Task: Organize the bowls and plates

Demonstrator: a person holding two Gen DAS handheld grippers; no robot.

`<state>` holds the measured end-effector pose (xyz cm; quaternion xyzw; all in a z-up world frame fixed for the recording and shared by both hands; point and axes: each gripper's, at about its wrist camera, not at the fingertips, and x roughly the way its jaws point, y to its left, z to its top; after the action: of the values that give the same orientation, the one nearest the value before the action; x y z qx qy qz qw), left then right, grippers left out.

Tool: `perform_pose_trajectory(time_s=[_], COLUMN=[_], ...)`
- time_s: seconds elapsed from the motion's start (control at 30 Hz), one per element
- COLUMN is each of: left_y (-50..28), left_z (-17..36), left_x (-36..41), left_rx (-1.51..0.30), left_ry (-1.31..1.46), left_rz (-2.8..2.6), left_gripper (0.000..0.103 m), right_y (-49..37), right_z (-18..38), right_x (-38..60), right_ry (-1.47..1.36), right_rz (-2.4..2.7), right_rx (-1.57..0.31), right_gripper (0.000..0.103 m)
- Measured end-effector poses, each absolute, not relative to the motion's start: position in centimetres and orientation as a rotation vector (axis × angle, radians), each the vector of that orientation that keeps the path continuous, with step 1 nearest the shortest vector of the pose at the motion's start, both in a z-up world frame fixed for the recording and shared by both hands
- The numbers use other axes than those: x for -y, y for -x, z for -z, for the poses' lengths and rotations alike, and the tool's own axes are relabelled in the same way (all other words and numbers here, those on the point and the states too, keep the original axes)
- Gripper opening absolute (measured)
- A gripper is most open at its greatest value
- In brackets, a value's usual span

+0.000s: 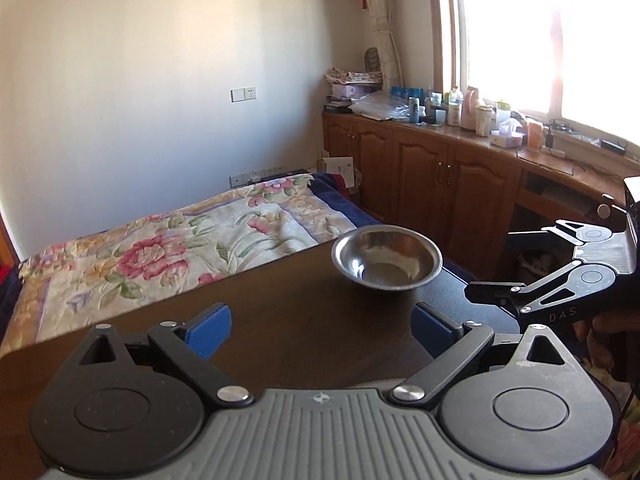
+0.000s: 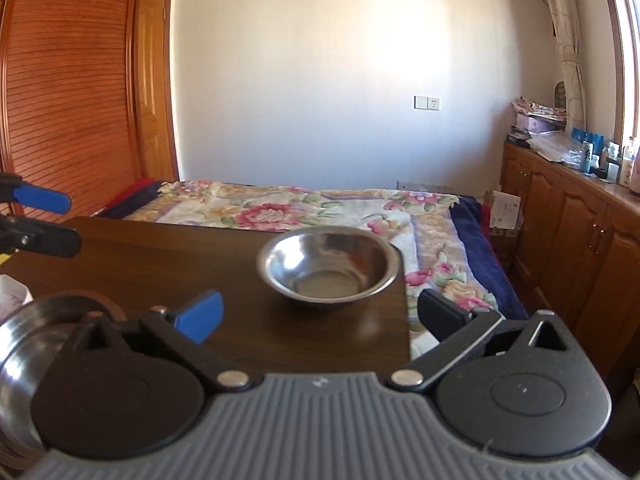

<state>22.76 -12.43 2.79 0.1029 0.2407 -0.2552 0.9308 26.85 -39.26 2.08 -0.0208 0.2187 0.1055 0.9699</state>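
Both claws are empty and between grasps, so you are, by the look of it, at the start of the next pick. The left claw point(image 1: 320, 330) stands with its blue-padded jaws spread wide over bare wood, and the right claw point(image 2: 320, 314) is equally wide open with nothing between its jaws. The round stainless-steel bowl point(image 2: 328, 266) sits upright near the far right corner of the dark brown wooden counter point(image 2: 160, 264), ahead of both claws and touched by neither. A second shiny metal dish point(image 2: 28, 344) lies at the near left, partly hidden behind the right claw's body; it is probably the stacking target. To proceed, advance one claw to the steel bowl's rim, straddling the wall with one jaw inside and one outside. Note that the bowl stands close to the counter edge above the floral-quilted bed point(image 2: 320, 208); avoid pushing it outward. Keep the two claws from crossing paths.
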Motion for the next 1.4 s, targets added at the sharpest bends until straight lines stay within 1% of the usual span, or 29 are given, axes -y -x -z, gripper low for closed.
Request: perform_pose_trajectory(time_s=[0.33,0.6,0.67,0.7,0.73,0.77,0.8,0.87,0.9,0.93,0.97,1.03,1.07,1.13,1.23,1.3,1.4], left_y=[-25.6,-28.5,-29.4,-29.9,-30.4,-30.8,-31.1,-31.8,-32.1,-32.5,-32.8,-33.4,-33.6,-34.2,-35.0,-35.5,-36.4], left_z=[-4.2,-4.1,-3.7,-3.4,-3.2,-3.0,-2.8,-2.5,-2.2,-2.0,-1.7,-1.2,-0.9,-0.5,0.0,0.3,0.9], left_x=[15.4,17.6,18.2,18.5,18.7,18.8,19.0,19.3,19.4,19.6,19.7,20.1,20.3,20.6,21.2,21.3,21.7], left_rx=[-0.467,-0.473,-0.488,-0.500,-0.513,-0.525,-0.534,-0.551,-0.560,-0.571,-0.582,-0.606,-0.618,-0.643,-0.687,-0.699,-0.718], left_ry=[-0.228,-0.219,-0.217,-0.215,-0.213,-0.210,-0.203,-0.194,-0.191,-0.190,-0.193,-0.197,-0.200,-0.209,-0.227,-0.231,-0.252], left_rz=[0.567,0.591,0.590,0.593,0.598,0.600,0.602,0.604,0.605,0.605,0.602,0.598,0.596,0.596,0.609,0.610,0.607], left_gripper=[0.099,0.099,0.096,0.092,0.085,0.081,0.075,0.072,0.070,0.064,0.061,0.054,0.053,0.047,0.040,0.040,0.039], right_y=[-29.5,-32.0,-32.7,-32.9,-33.2,-33.5,-33.9,-34.3,-34.4,-34.5,-34.7,-34.9,-35.1,-35.3,-35.4,-35.5,-35.6], right_z=[-2.7,-2.6,-2.5,-2.3,-2.2,-2.1,-1.9,-1.7,-1.5,-1.4,-1.3,-1.2,-1.1,-0.8,-0.6,-0.5,-0.5], right_x=[40.8,42.4,42.8,42.9,43.1,43.2,43.4,43.6,43.6,43.7,43.7,43.7,43.7,43.7,43.5,43.5,43.4], right_ry=[0.067,0.044,0.030,0.022,0.011,-0.001,-0.013,-0.030,-0.038,-0.045,-0.048,-0.051,-0.058,-0.070,-0.082,-0.100,-0.103], right_rz=[-0.205,-0.190,-0.183,-0.181,-0.177,-0.173,-0.172,-0.176,-0.178,-0.184,-0.188,-0.191,-0.195,-0.200,-0.216,-0.224,-0.230], right_rx=[-0.462,-0.479,-0.484,-0.487,-0.495,-0.502,-0.506,-0.514,-0.518,-0.522,-0.525,-0.530,-0.535,-0.546,-0.560,-0.570,-0.580], right_gripper=[0.103,0.103,0.101,0.096,0.088,0.087,0.087,0.083,0.078,0.074,0.073,0.065,0.064,0.058,0.051,0.050,0.044])
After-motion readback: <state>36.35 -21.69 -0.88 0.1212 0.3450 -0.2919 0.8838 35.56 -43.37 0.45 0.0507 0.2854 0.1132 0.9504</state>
